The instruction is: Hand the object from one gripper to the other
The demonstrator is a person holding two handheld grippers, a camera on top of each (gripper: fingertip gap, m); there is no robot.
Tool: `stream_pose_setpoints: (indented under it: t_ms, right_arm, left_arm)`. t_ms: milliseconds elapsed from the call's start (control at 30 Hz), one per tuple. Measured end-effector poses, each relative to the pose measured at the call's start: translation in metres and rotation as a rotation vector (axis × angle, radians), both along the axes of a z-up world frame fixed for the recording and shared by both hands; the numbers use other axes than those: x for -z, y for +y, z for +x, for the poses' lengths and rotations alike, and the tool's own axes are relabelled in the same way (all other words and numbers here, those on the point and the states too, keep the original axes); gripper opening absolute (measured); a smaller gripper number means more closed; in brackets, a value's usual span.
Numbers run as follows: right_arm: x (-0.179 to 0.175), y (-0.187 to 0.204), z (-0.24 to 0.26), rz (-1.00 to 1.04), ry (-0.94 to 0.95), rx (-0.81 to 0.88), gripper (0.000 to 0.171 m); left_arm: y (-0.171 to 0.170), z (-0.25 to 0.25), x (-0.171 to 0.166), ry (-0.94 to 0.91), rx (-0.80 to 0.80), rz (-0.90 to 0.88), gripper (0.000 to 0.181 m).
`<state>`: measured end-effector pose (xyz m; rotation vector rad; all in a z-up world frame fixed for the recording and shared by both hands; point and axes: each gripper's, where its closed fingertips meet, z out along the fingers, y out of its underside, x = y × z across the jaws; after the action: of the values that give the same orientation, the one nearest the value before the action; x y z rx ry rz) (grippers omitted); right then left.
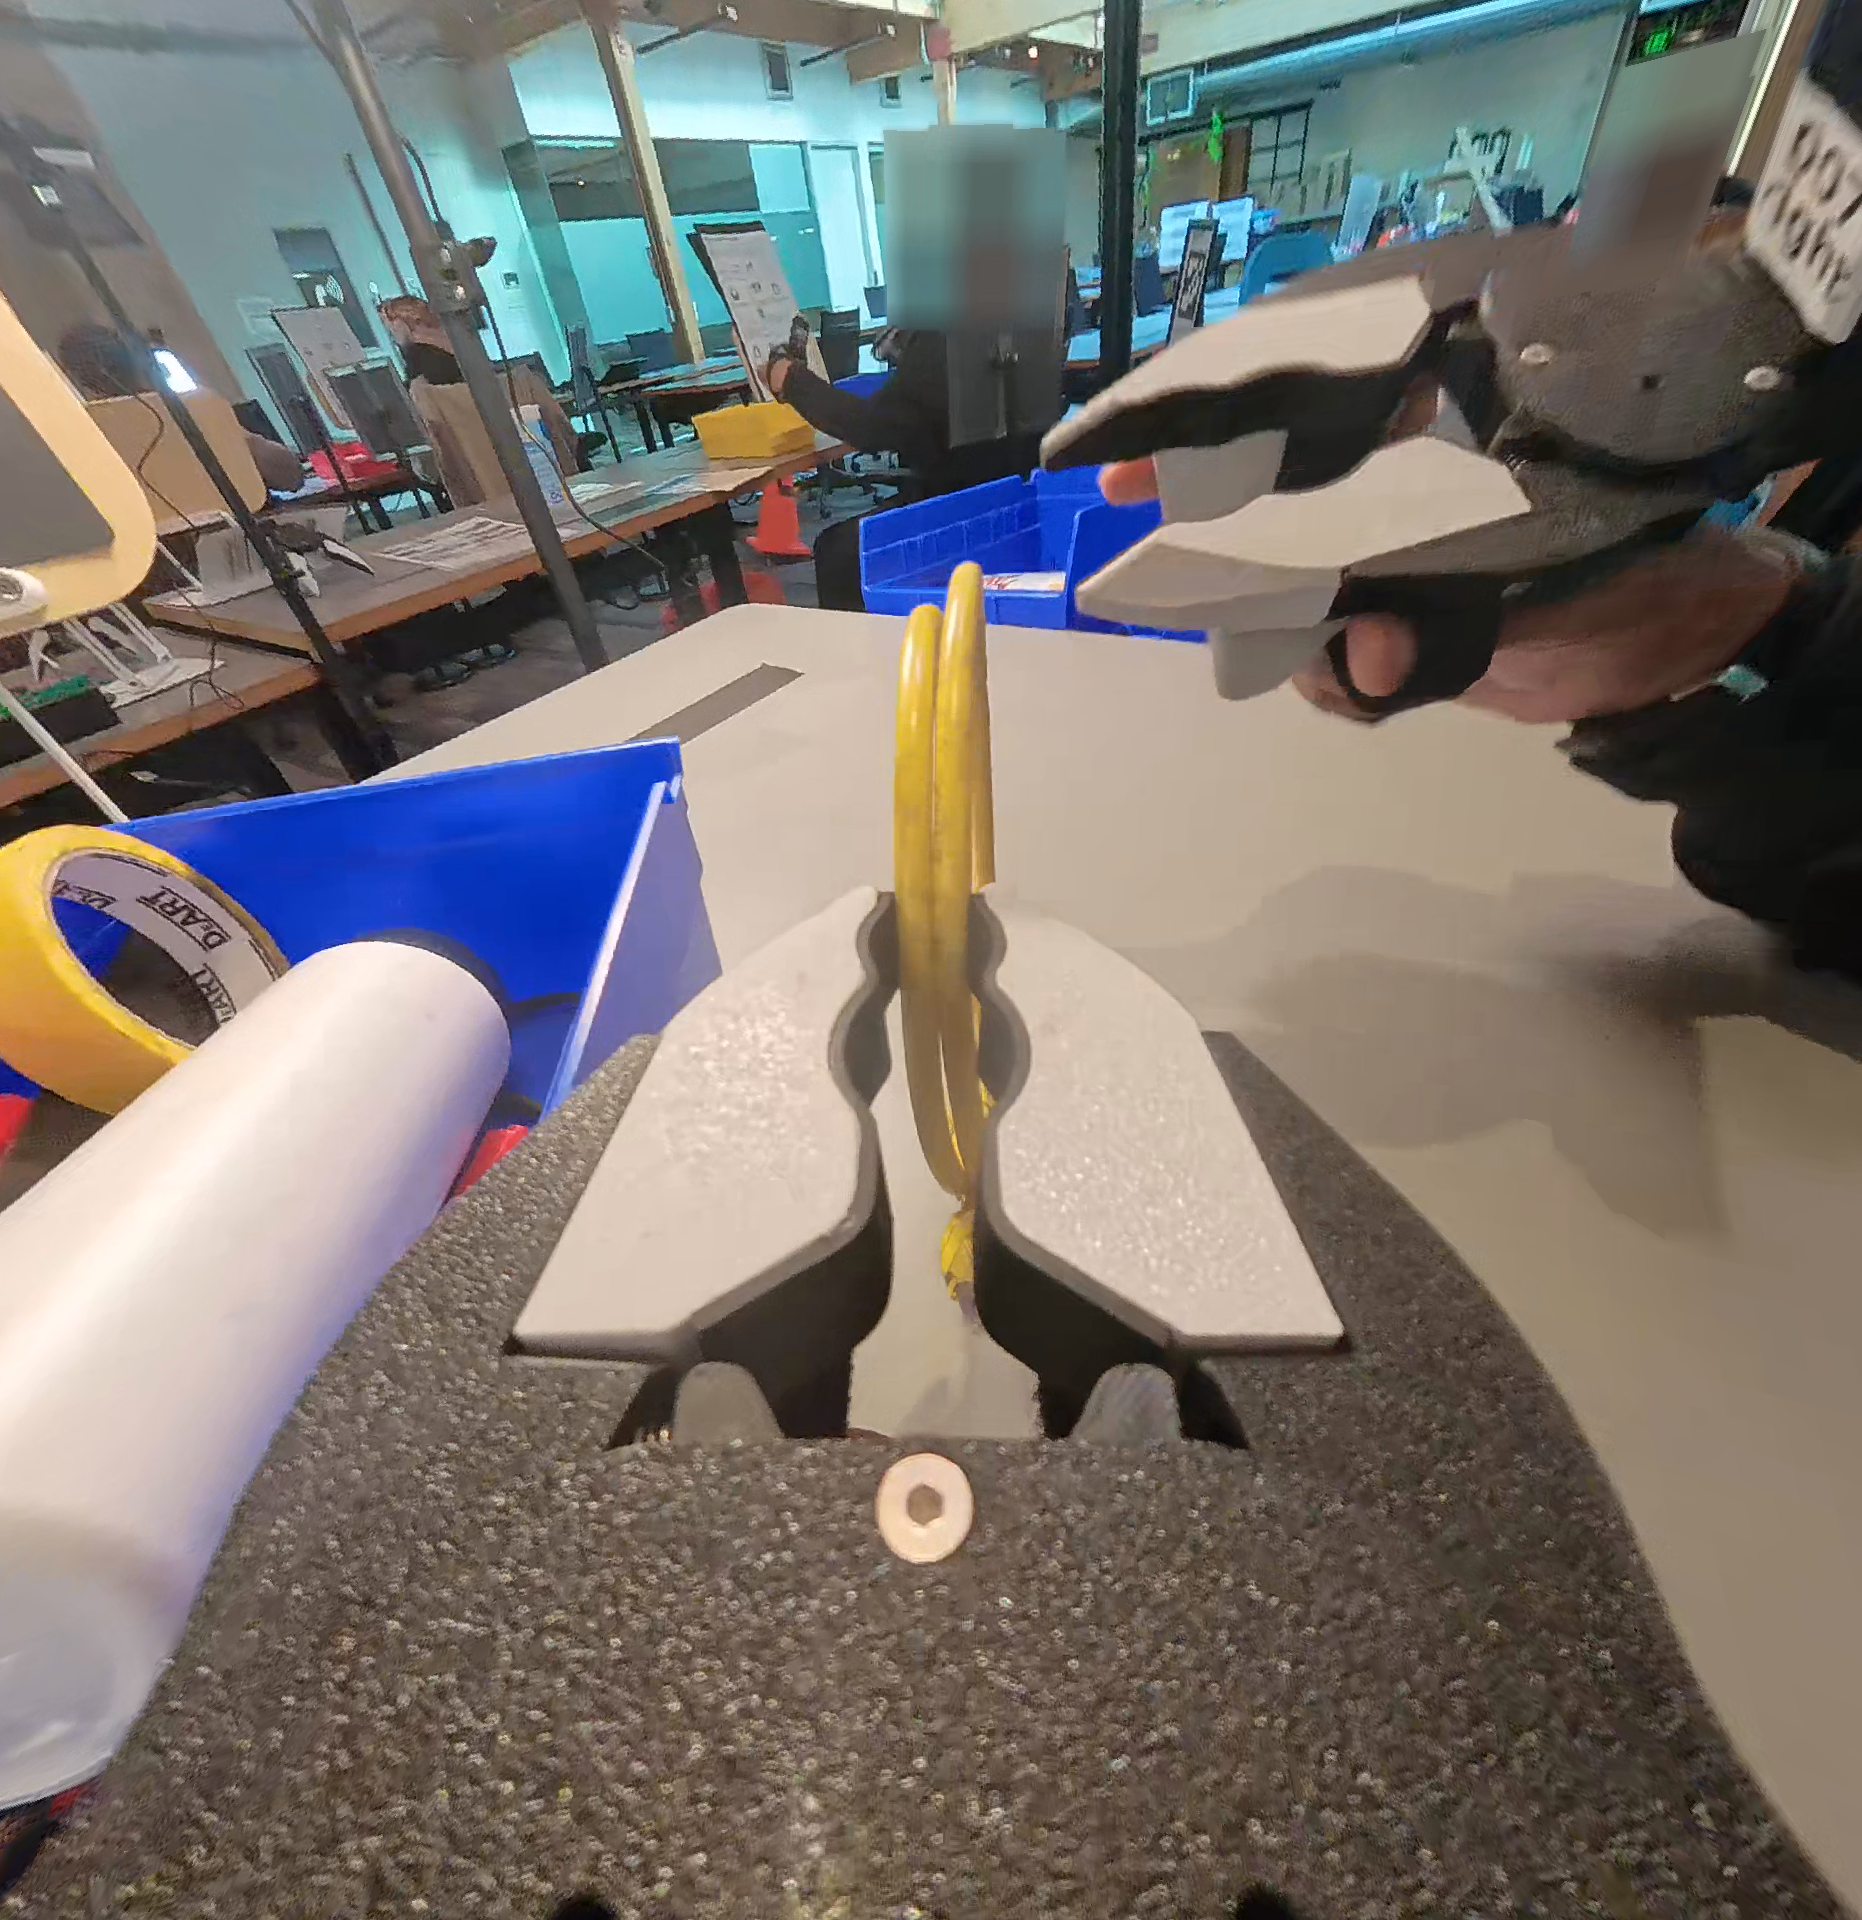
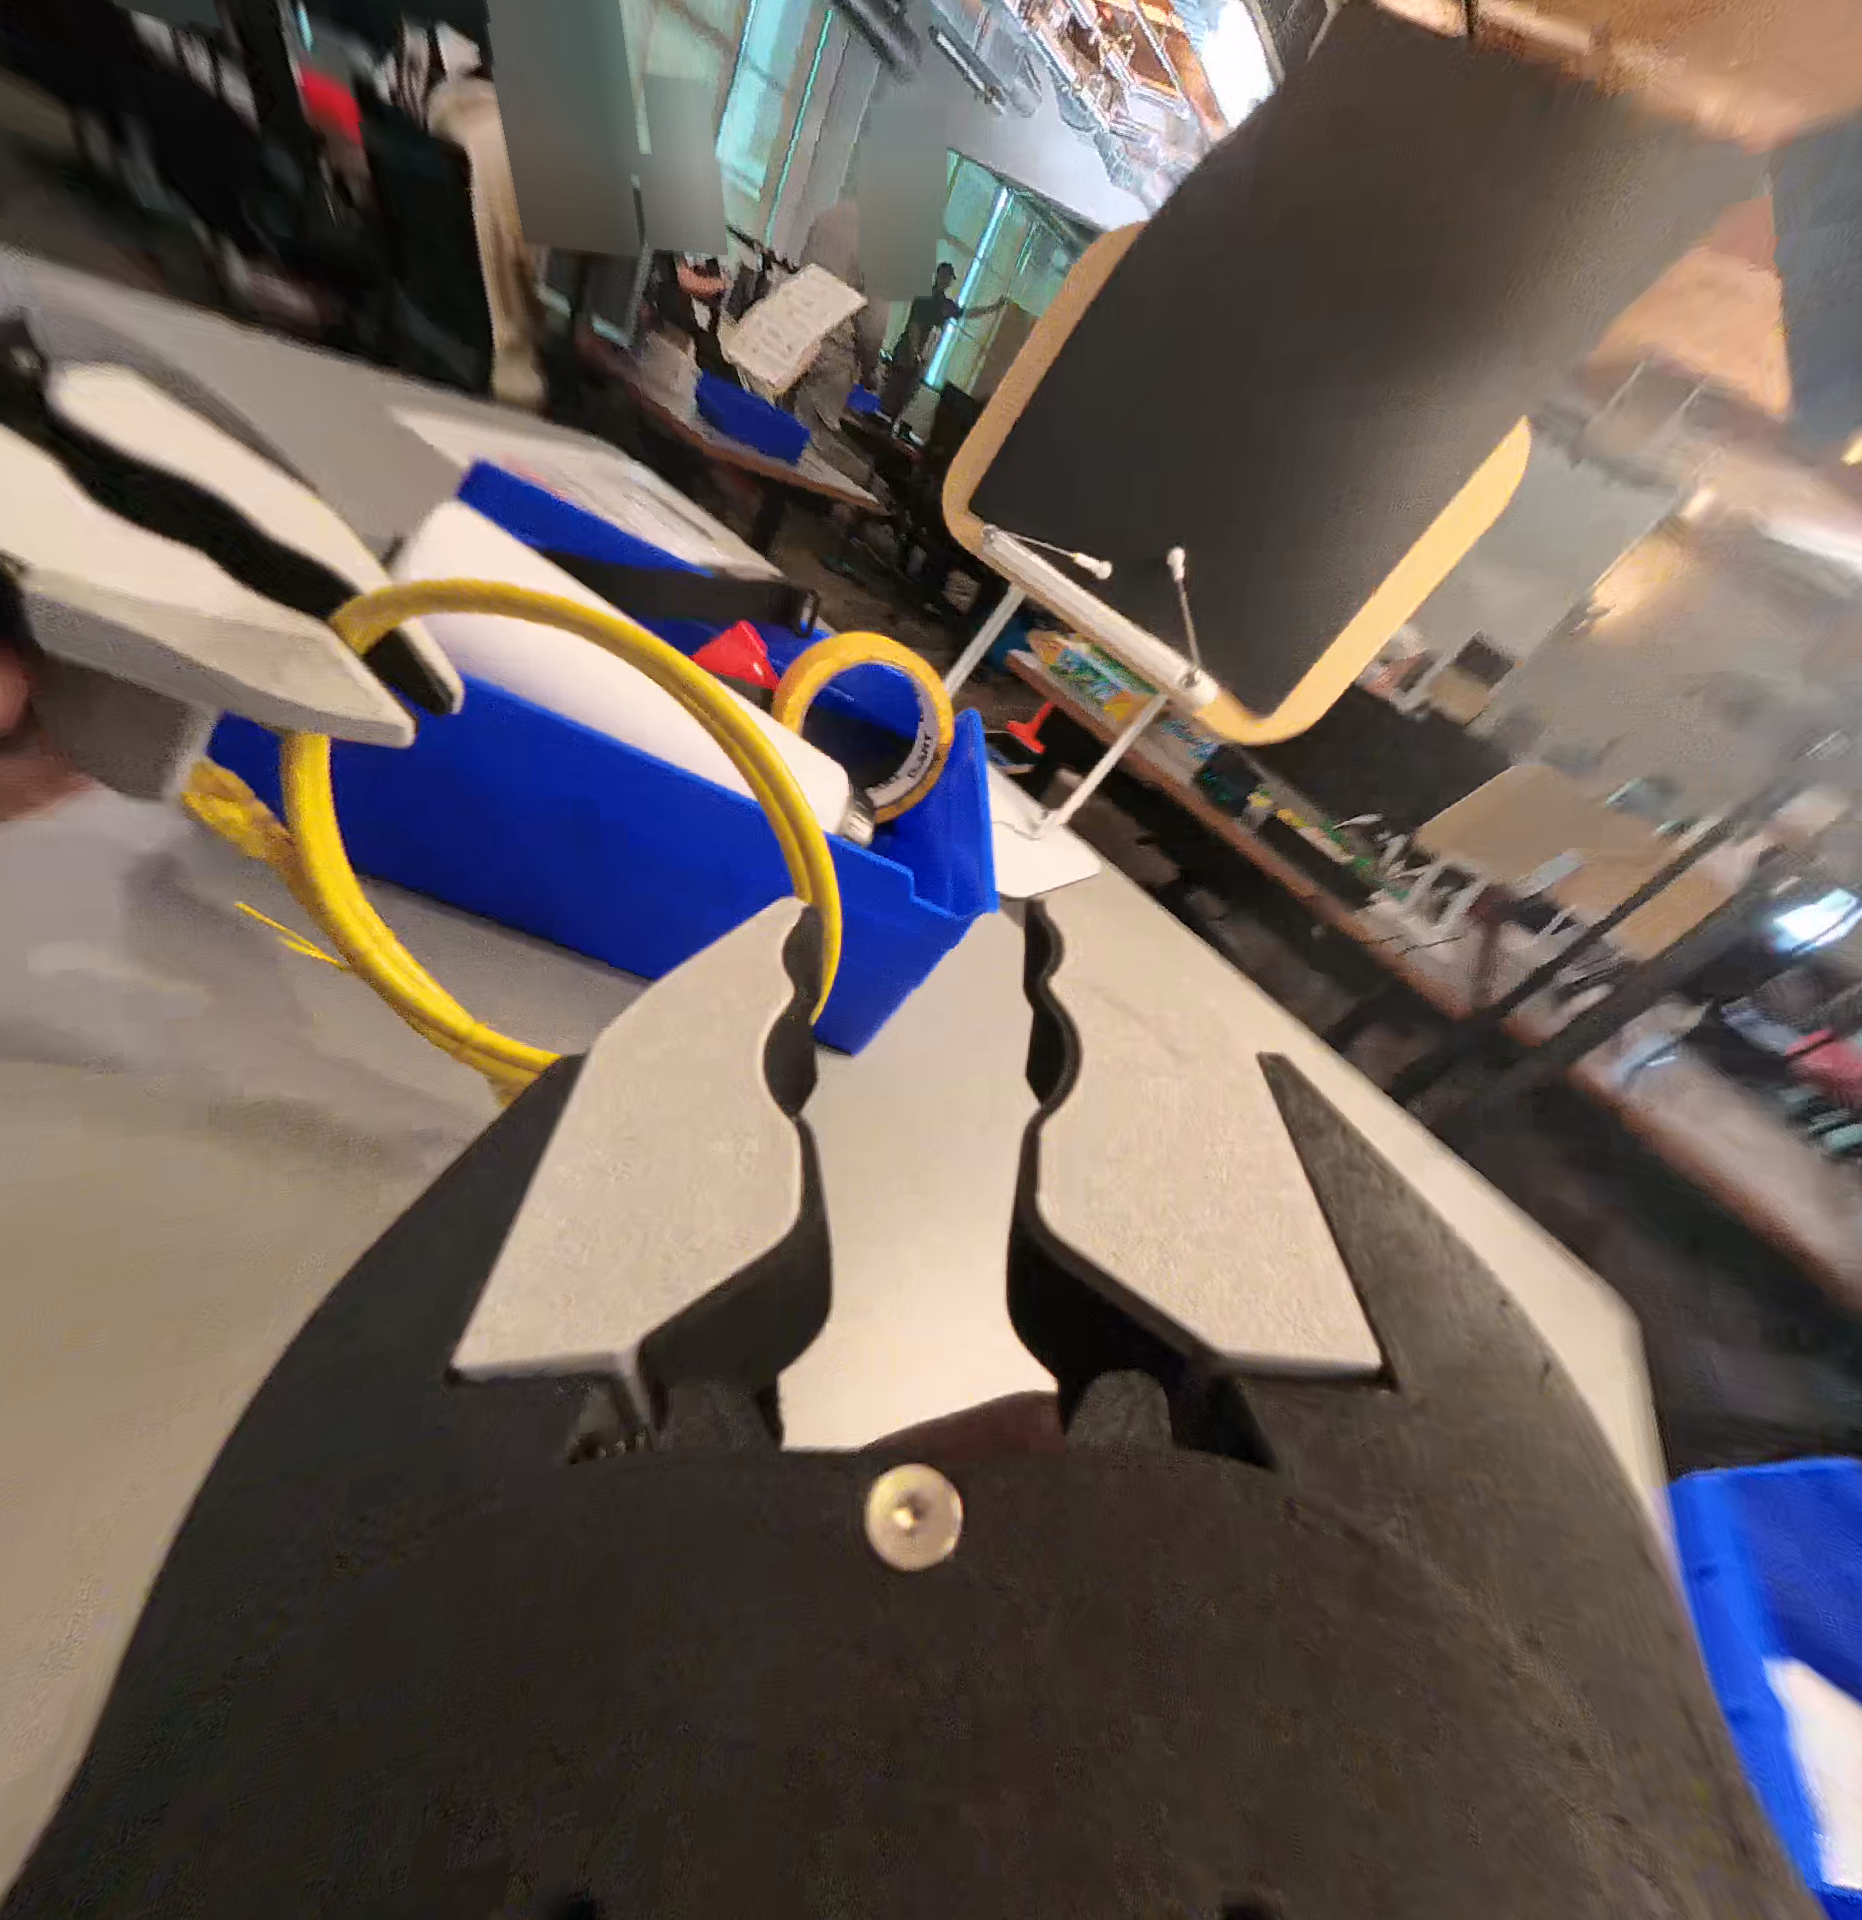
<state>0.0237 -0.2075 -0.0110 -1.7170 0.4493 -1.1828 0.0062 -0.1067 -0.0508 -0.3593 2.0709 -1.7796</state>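
A coiled yellow cable [image 1: 942, 790] stands upright as a loop, pinched between the fingers of my left gripper [image 1: 932, 920], which is shut on it above the grey table [image 1: 1322, 831]. My right gripper [image 1: 1072, 520] hangs open and empty up to the right of the loop, held by a gloved hand. In the right wrist view my right gripper [image 2: 916, 935] is open, and the cable loop [image 2: 615, 655] passes just behind its left fingertip [image 2: 792, 935]. The left gripper [image 2: 413, 707] grips the loop's upper left part there.
A blue bin [image 1: 439, 831] left of the left gripper holds a yellow tape roll [image 1: 75, 966] and a white tube [image 1: 231, 1247]. Another blue bin [image 1: 958, 540] sits at the table's far edge. A black wood-edged panel [image 2: 1270, 416] stands past the table. People sit at far tables.
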Motion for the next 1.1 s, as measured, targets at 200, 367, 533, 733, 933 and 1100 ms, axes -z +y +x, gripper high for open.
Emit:
stream_pose_setpoints:
  t_ms: [200, 367, 533, 733, 933, 1100]
  right_arm:
    - [0.023, 0.046, 0.01, -0.572, -0.203, 0.052, 0.038]
    - [0.02, 0.046, 0.024, -0.497, -0.186, 0.099, 0.007]
    - [0.017, 0.012, 0.039, -0.14, 0.018, 0.149, 0.006]
    - [0.021, -0.02, 0.047, 0.243, 0.238, 0.188, 0.006]
    - [0.031, -0.004, 0.04, 0.327, 0.347, 0.109, 0.005]
    - [0.038, 0.011, 0.036, 0.152, 0.334, 0.109, 0.005]
  left_arm:
    - [-0.004, -0.005, 0.005, -0.026, 0.019, 0.042, 0.012]
    - [-0.006, -0.015, -0.001, 0.01, 0.111, -0.02, 0.02]
    - [0.001, -0.014, -0.024, 0.07, 0.141, -0.179, 0.06]
    - [-0.005, -0.013, -0.012, 0.162, 0.162, -0.177, 0.072]
    - [-0.013, -0.006, 0.037, 0.112, 0.073, 0.16, 0.063]
    - [-0.012, -0.008, 0.055, 0.117, 0.086, 0.33, 0.05]
